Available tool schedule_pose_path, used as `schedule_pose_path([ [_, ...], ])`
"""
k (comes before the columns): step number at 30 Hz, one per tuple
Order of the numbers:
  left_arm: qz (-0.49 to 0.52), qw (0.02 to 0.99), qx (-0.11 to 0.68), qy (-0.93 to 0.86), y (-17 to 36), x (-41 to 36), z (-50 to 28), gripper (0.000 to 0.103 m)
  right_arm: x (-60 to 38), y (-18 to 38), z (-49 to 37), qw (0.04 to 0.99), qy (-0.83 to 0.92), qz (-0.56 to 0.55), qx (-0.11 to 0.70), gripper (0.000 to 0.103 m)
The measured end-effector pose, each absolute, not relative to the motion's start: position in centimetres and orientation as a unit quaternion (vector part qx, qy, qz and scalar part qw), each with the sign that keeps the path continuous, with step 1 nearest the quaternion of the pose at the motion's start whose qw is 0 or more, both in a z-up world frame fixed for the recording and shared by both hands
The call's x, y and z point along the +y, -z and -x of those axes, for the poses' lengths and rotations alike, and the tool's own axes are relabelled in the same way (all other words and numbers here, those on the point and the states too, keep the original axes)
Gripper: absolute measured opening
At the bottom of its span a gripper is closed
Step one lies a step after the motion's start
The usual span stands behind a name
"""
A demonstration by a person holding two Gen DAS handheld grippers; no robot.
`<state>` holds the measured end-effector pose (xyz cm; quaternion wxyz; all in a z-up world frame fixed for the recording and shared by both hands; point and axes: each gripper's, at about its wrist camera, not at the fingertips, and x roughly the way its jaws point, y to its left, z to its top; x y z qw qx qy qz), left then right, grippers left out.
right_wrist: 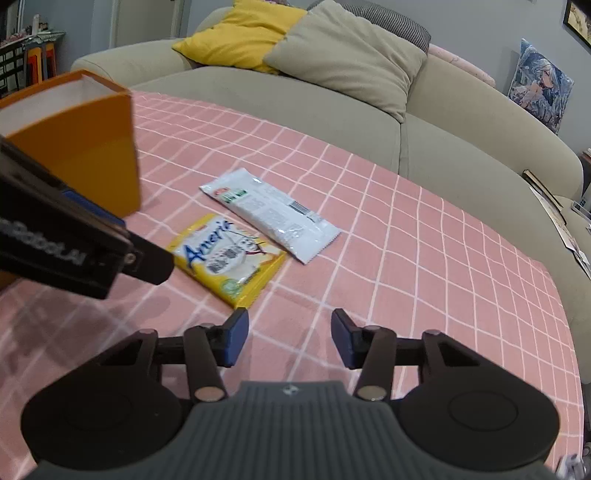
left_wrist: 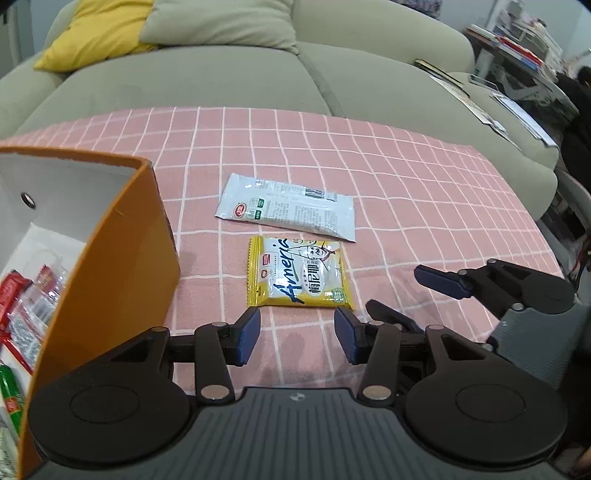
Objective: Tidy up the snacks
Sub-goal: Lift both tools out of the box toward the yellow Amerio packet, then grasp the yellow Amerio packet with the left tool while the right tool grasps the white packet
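A yellow snack packet lies flat on the pink checked cloth. A white snack packet lies just behind it. An orange box stands to the left and holds several red and green snack packs. My left gripper is open and empty, just short of the yellow packet. My right gripper is open and empty, to the right of the left one; it also shows in the left wrist view.
A beige sofa with a yellow cushion and a beige cushion stands behind the table. Books and papers lie on its right end. The left gripper's body crosses the right wrist view's left side.
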<state>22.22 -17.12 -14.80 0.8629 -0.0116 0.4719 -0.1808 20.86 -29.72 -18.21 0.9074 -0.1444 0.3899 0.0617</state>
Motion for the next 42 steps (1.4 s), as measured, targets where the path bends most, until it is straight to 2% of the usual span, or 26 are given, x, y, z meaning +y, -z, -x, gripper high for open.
schedule_pose_path([
  [11, 0.077, 0.844, 0.504, 0.167, 16.1, -16.1, -23.8, 0.055, -28.6, 19.7, -21.8, 0.909, -0.100, 0.133, 0.382, 0.045],
  [15, 0.086, 0.844, 0.506, 0.154, 16.2, -16.1, -24.4, 0.064, -27.8, 19.8, -21.6, 0.907, -0.126, 0.137, 0.377, 0.046],
  [22, 0.096, 0.840, 0.514, 0.143, 16.8, -17.4, -25.5, 0.064, -29.9, 19.4, -23.2, 0.908, -0.112, 0.160, 0.370, 0.045],
  [28, 0.085, 0.834, 0.532, 0.116, 17.8, -18.7, -26.5, 0.062, -31.8, 20.0, -24.9, 0.907, -0.145, 0.184, 0.351, 0.040],
  [31, 0.073, 0.835, 0.536, 0.104, 18.1, -18.9, -26.9, 0.053, -32.4, 20.3, -25.8, 0.906, -0.174, 0.181, 0.340, 0.037],
  [34, 0.055, 0.838, 0.534, 0.101, 18.2, -18.9, -27.2, 0.036, -32.7, 20.3, -26.7, 0.905, -0.185, 0.177, 0.339, 0.034],
  [35, 0.053, 0.837, 0.534, 0.103, 18.2, -18.7, -27.2, 0.029, -32.8, 20.3, -27.0, 0.905, -0.189, 0.171, 0.341, 0.027],
  [36, 0.053, 0.837, 0.535, 0.105, 18.2, -18.6, -27.3, 0.024, -32.8, 20.3, -27.1, 0.905, -0.193, 0.163, 0.344, 0.023],
  [37, 0.053, 0.835, 0.537, 0.106, 18.2, -18.5, -27.3, 0.022, -32.8, 20.3, -27.3, 0.904, -0.196, 0.156, 0.346, 0.015],
  [39, 0.057, 0.833, 0.539, 0.109, 18.3, -18.2, -27.4, 0.012, -32.7, 20.3, -27.3, 0.905, -0.197, 0.150, 0.346, 0.010],
  [41, 0.061, 0.831, 0.541, 0.113, 18.3, -18.0, -27.3, 0.007, -32.5, 20.4, -27.2, 0.905, -0.198, 0.143, 0.349, 0.000],
  [42, 0.063, 0.831, 0.541, 0.114, 18.3, -18.0, -27.3, 0.004, -32.4, 20.4, -27.1, 0.905, -0.196, 0.145, 0.349, 0.000],
])
